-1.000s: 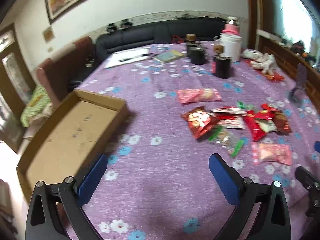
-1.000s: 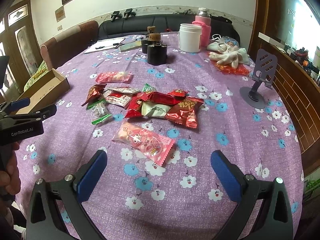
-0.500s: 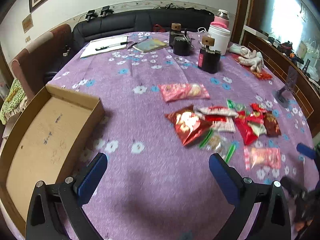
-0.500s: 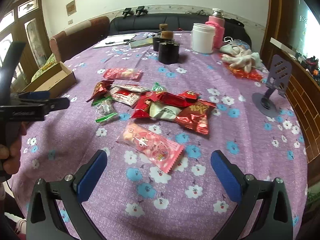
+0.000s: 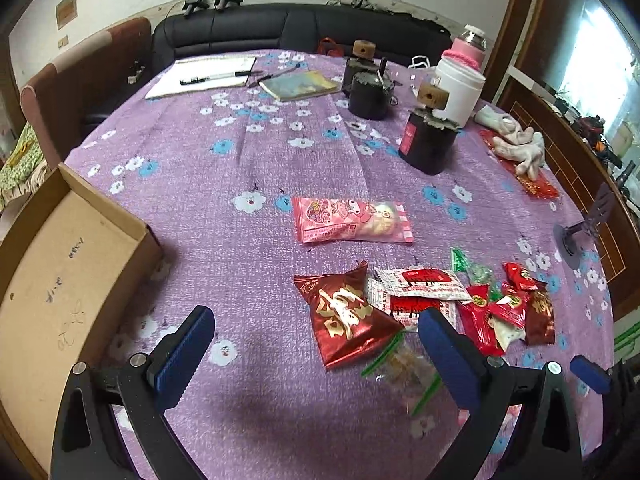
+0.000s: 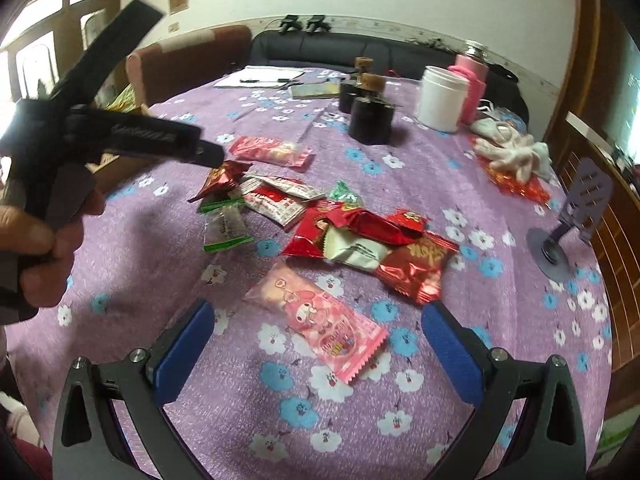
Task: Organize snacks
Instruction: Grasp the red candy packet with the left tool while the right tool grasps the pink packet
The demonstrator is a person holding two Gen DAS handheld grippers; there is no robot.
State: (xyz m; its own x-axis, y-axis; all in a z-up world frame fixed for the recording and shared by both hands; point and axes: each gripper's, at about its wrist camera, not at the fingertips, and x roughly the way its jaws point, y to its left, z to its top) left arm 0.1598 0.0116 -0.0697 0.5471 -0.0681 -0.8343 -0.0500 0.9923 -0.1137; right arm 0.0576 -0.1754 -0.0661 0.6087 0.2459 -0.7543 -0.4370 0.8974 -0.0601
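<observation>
- The left gripper (image 5: 316, 344) is hovering with its jaws spread wide and holding nothing, above the near-left end of the snack pile; the right gripper (image 6: 316, 340) is likewise gaping and empty, low over the near edge of the tabletop (image 6: 400, 420).
- The step in hand looks like the approach to a first pick: nothing is lying in the cardboard box (image 5: 60, 292) at the tabletop's left edge yet.
- The pink character packet (image 6: 316, 320) is lying flat between the right gripper's fingers, its long axis running diagonally from far-left to near-right, its serrated end pointing to the near-right.
- Next, that gripper would likely be needing to turn across the packet's narrow width, drop, and close.
- The red foil packet (image 5: 344, 316) is lying just ahead of the left gripper, touching the pile, its narrow end pointing toward the tabletop's far edge.
- A second pink packet (image 5: 352, 220) is lying apart, further in, its long axis running left to right.
</observation>
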